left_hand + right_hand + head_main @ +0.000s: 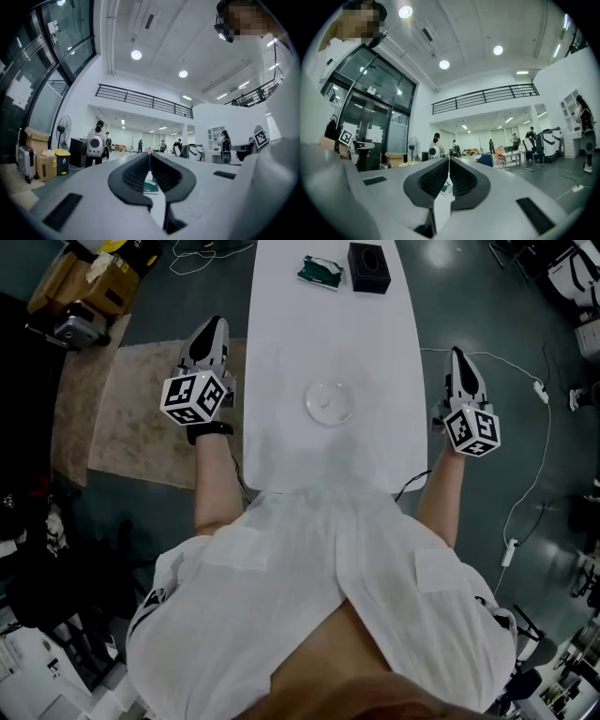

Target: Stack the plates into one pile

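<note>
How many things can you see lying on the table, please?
3: a clear plate, perhaps a stack, at the middle of the table; a green packet and a black box at its far end. The person may hide others.

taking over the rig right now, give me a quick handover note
Left gripper: shut, empty, beside the table's left edge.
Right gripper: shut, empty, beside the right edge.
Plates: one clear pile mid-table; no loose plate in view.
Done: stacking looks finished.
Left: nothing obvious; maybe check the pile sits square.
</note>
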`<state>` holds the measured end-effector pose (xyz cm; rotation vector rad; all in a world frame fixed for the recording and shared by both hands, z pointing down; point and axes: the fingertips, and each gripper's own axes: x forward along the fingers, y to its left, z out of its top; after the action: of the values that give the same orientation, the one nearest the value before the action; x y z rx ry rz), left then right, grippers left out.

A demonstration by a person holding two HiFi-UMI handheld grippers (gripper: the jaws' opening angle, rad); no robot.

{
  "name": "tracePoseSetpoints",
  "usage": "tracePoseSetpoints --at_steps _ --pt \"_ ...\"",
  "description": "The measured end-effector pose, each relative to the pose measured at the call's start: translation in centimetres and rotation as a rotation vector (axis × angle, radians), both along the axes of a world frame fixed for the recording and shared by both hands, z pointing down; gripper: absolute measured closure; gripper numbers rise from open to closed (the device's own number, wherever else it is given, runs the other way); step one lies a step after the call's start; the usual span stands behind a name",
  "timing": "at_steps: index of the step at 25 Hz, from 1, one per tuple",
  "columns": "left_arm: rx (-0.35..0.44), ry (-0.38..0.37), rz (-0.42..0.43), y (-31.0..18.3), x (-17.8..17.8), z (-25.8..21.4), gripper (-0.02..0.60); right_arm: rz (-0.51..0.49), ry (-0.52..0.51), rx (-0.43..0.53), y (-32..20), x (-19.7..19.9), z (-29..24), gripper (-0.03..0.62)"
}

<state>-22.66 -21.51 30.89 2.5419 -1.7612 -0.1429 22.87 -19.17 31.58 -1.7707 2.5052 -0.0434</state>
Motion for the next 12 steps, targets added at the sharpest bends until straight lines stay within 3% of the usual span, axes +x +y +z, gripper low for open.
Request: tracePoseSetpoints --at_steps 12 --pt "0.064 -0.024 0.027 -0.9 1.2 -2.5 0.558 -0.015 0.090 0.036 -1.6 -1.9 -2.4 0.568"
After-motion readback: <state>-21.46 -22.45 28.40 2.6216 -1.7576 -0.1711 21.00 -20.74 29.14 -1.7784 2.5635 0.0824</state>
